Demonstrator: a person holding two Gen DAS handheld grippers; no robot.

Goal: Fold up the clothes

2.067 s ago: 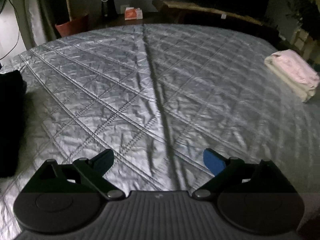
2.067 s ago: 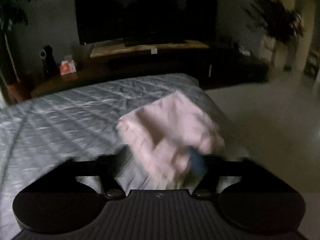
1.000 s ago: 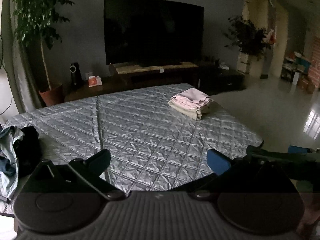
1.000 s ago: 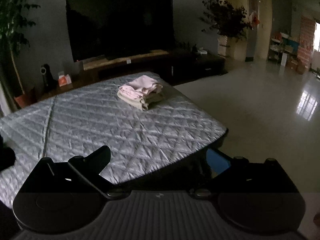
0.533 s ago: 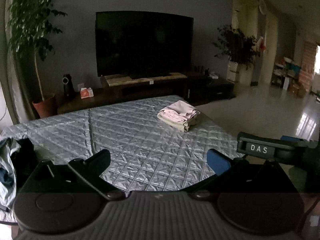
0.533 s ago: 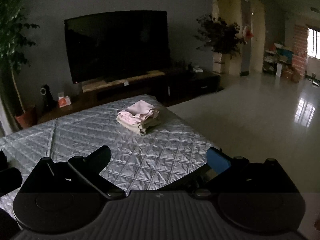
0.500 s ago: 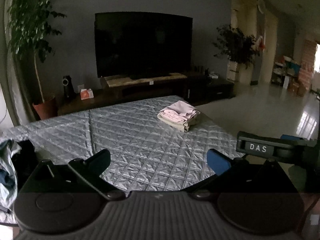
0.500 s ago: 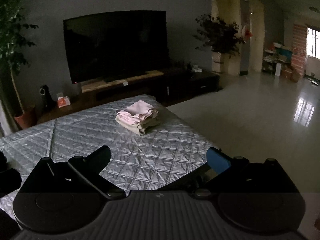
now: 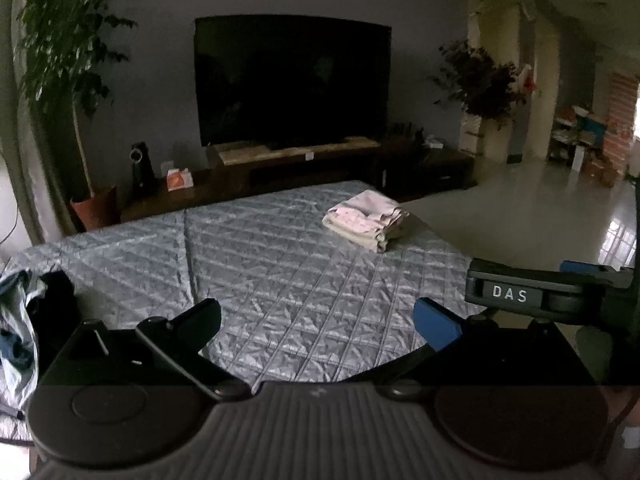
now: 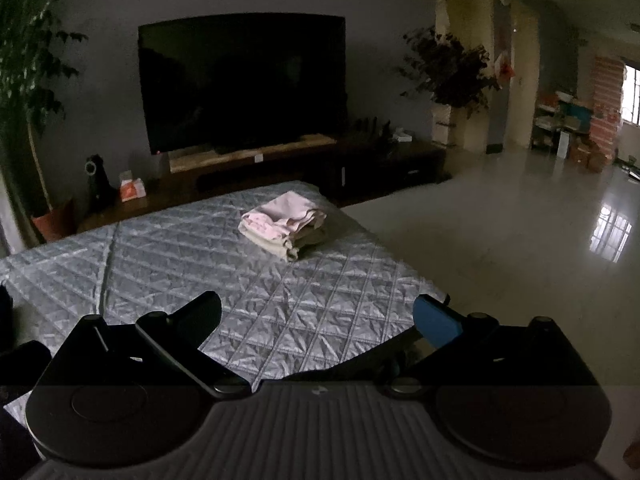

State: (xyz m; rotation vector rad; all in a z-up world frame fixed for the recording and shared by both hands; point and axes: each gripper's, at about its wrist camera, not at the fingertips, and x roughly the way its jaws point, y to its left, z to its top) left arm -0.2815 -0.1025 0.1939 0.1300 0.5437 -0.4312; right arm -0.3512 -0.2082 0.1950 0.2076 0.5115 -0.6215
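Seemingly finished, both claws, left (image 9: 316, 322) and right (image 10: 316, 320), hang apart and empty above the quilted bed (image 10: 280, 300), while the folded clothes (image 10: 284, 228) sit stacked at its far corner, out of the way.

From my feed the room is dim. A big dark television (image 10: 242, 80) hangs on the grey wall (image 10: 100, 60), above a long low wooden cabinet (image 10: 280, 168). A tall leafy plant (image 9: 60, 40) stands at the left in a red-brown pot (image 9: 96, 208), and a darker plant (image 10: 448, 68) stands at the right beside a pale pillar (image 10: 468, 40). The quilted grey cover (image 10: 240, 280) fills the near ground. To the right the glossy floor (image 10: 520, 240) reflects a bright window (image 10: 632, 96).
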